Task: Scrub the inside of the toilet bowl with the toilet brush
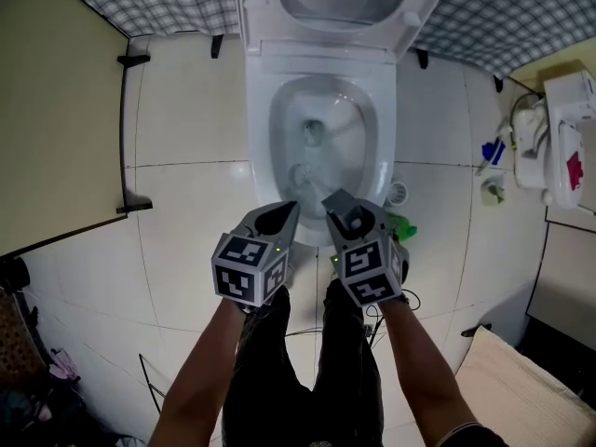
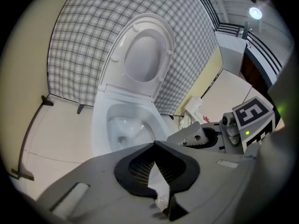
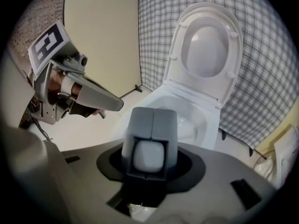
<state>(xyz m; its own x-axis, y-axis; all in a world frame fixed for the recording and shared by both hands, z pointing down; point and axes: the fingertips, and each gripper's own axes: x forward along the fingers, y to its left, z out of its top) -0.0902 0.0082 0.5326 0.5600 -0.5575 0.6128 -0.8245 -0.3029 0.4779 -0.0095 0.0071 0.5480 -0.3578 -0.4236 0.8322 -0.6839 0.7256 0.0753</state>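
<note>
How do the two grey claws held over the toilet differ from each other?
The right gripper is clamped round a white handle; the left gripper is shut on nothing. The right gripper is at the front-right rim of the toilet bowl, the left gripper at its front-left. Both are grey, bear marker cubes and point at the bowl.

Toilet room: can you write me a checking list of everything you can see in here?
Surface: white tiled floor.
Job's things: toilet, lid up; toilet brush, its white handle end showing in the right gripper.
Clutter: green thing by the toilet's base; blue-handled item at the right wall.
Grippers: left gripper shut, nothing in it; right gripper shut on the toilet brush.
Cables: thin wire hanging under the right gripper.
Surroundings: checked wall; beige panel at the left.
</note>
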